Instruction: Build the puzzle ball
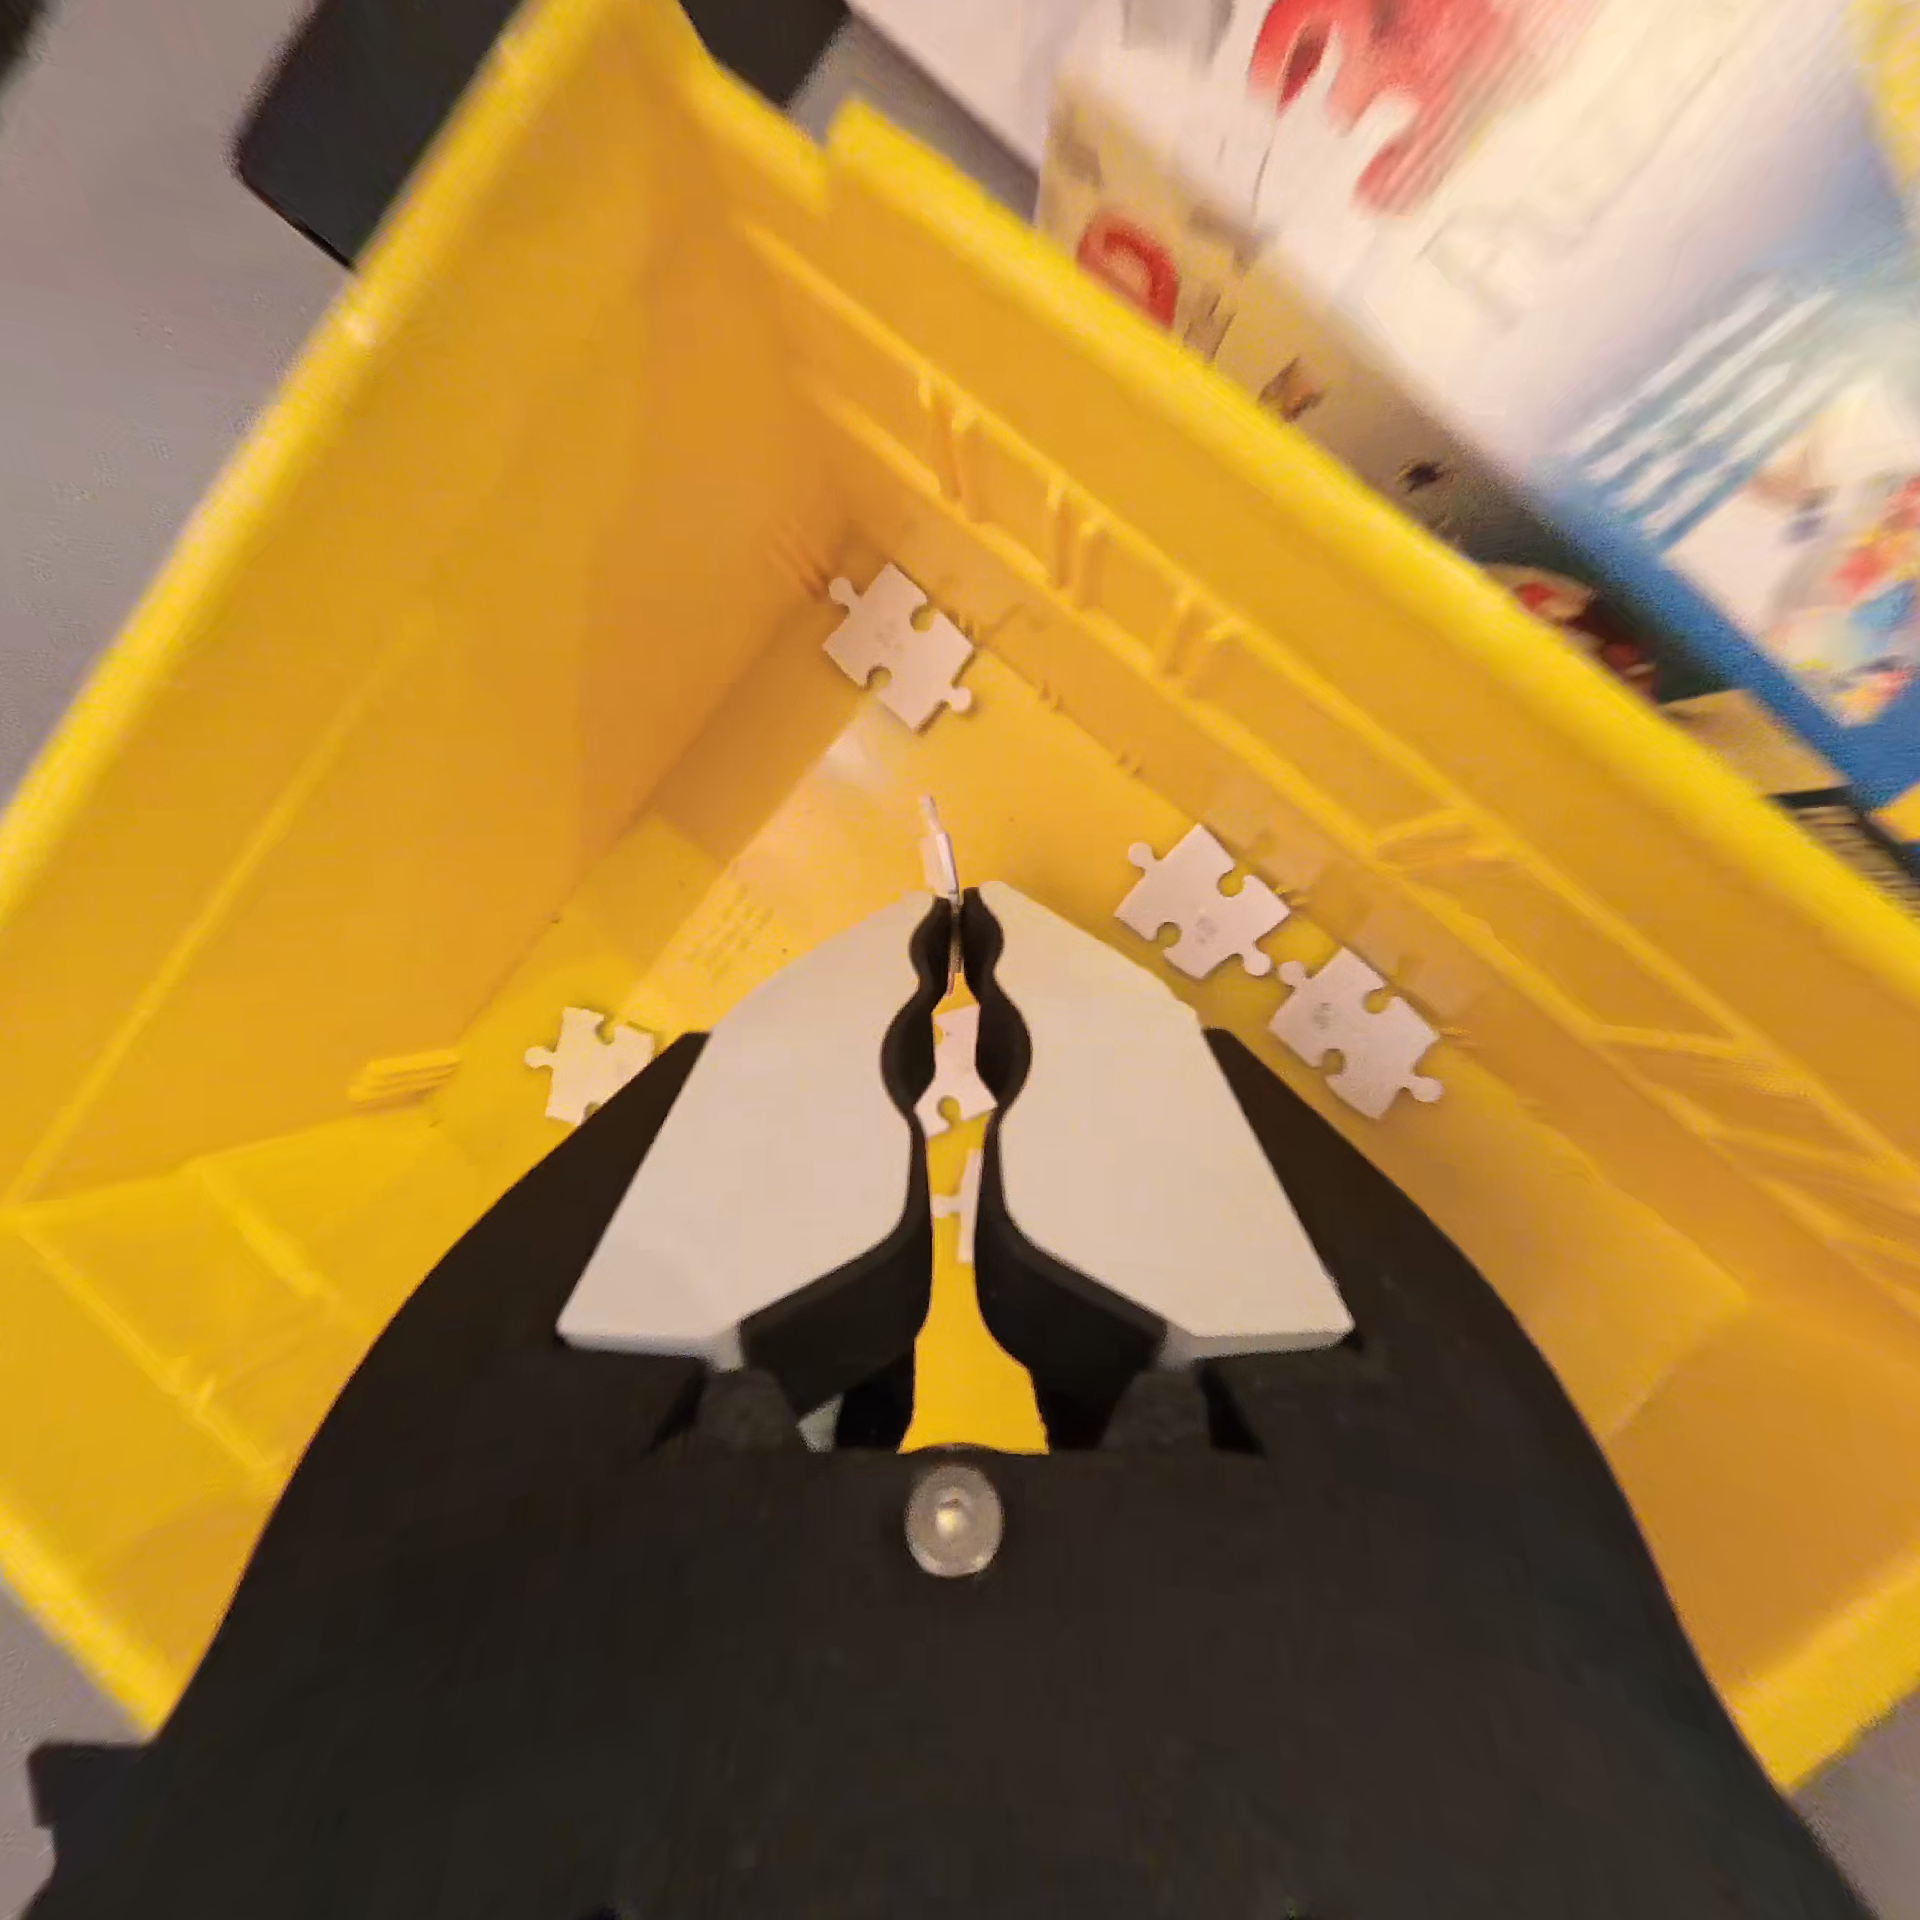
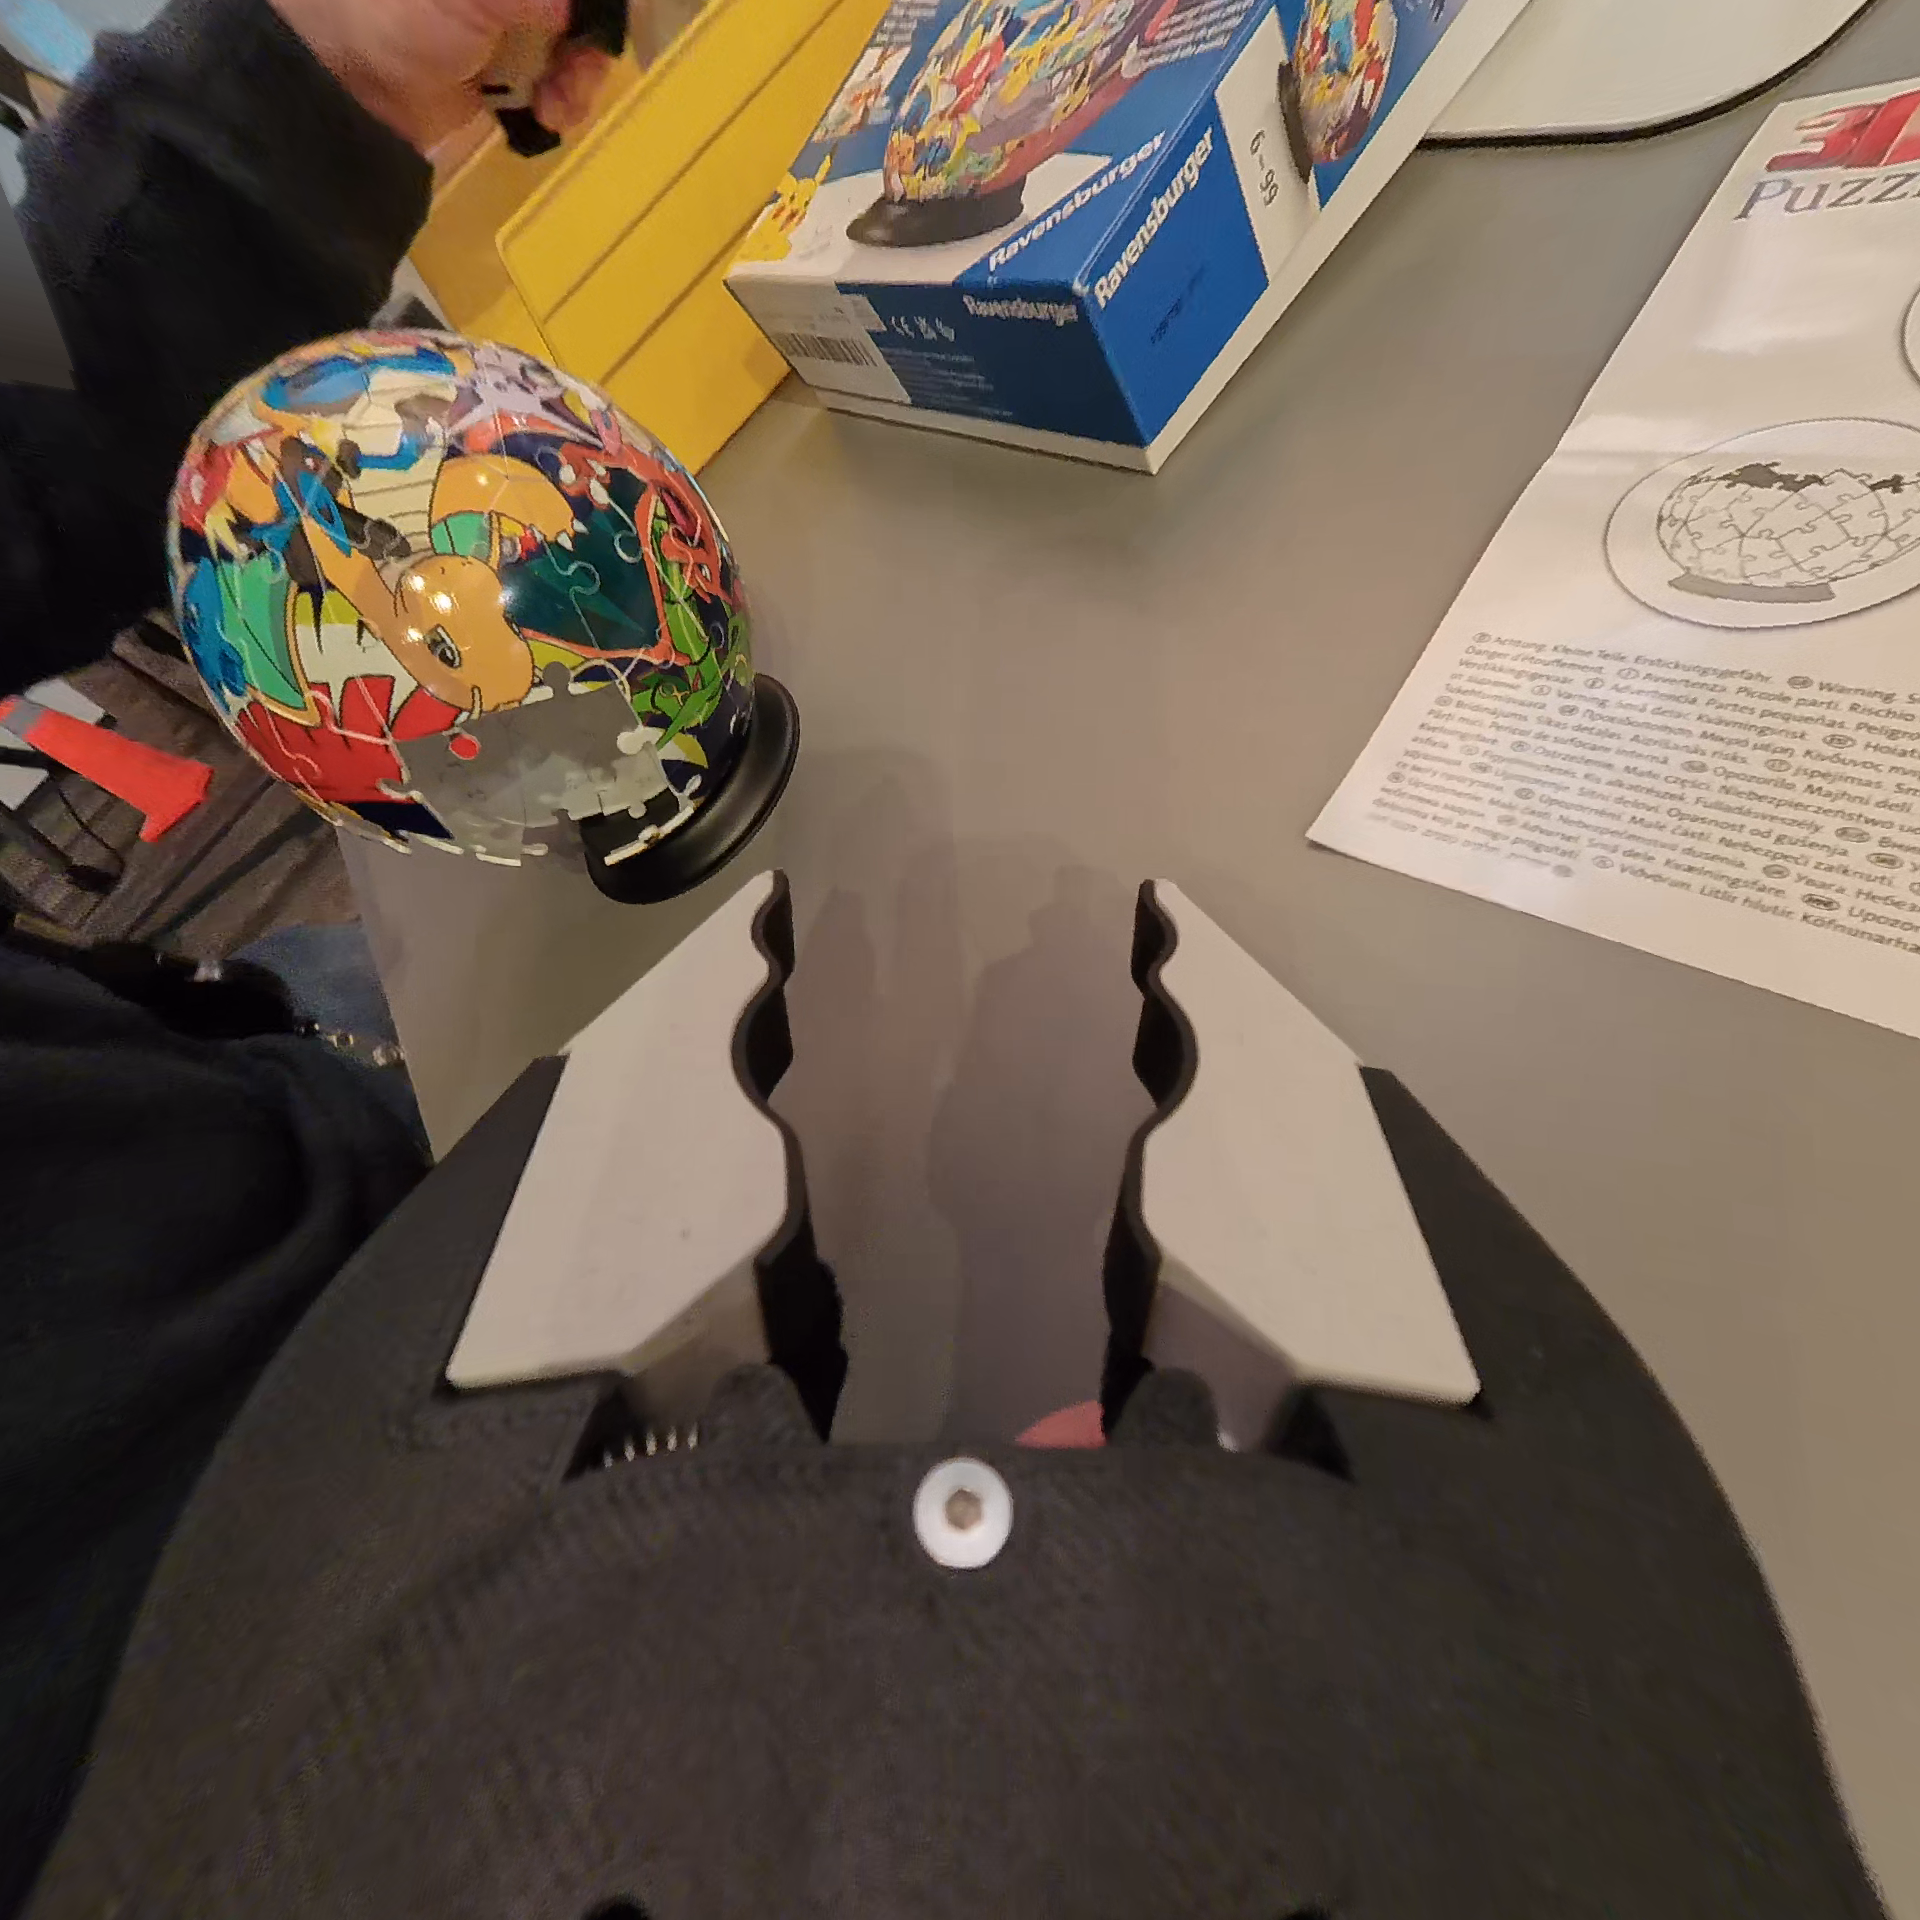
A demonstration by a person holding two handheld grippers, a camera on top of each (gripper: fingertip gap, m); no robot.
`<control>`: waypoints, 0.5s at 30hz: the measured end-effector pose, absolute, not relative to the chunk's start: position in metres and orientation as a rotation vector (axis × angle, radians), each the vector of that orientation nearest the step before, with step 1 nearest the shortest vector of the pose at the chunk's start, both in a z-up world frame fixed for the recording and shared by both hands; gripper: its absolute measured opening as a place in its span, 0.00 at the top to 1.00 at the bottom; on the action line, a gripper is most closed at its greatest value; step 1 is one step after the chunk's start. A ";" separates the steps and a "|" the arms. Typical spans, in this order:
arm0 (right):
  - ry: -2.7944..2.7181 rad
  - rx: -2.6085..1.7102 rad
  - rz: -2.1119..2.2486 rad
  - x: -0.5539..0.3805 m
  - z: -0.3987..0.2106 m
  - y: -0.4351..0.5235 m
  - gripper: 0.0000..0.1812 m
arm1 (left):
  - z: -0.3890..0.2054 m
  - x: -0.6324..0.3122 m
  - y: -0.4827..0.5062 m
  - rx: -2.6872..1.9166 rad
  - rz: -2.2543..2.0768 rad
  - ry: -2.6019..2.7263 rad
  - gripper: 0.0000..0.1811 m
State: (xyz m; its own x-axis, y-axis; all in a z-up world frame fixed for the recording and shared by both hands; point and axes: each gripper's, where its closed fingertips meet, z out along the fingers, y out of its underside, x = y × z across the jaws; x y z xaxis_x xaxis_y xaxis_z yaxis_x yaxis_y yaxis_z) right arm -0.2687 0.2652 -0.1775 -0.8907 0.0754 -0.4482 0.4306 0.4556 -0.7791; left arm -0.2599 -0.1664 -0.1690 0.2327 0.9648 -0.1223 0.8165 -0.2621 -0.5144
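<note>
We had the puzzle ball [image 2: 457, 613] sitting on its black stand [image 2: 717, 800] near the table [image 2: 1039, 644] edge, with gaps showing. Our left gripper [image 1: 958, 906] pinched one puzzle piece [image 1: 940, 854] edge-on inside the yellow bin [image 1: 520, 623], where loose pieces [image 1: 1205, 902] lay face-down. Our right gripper [image 2: 961, 914] hung wide open, holding nothing.

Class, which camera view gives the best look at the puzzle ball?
The right wrist view: the puzzle ball shows whole on its black stand, with a gap of grey pieces low down. The left wrist view shows none of it, only the yellow bin.
</note>
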 end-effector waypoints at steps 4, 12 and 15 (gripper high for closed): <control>2.337 0.494 -1.475 -0.278 -0.166 0.267 0.66 | -0.110 -0.239 -0.146 -2.057 0.781 -1.591 0.99; 2.256 0.495 -1.531 -0.233 -0.093 0.273 0.71 | -0.019 -0.175 -0.004 -2.048 1.084 -1.305 0.99; 2.150 0.486 -1.567 -0.205 -0.068 0.278 0.74 | -0.008 -0.159 0.057 -2.019 1.130 -1.194 0.99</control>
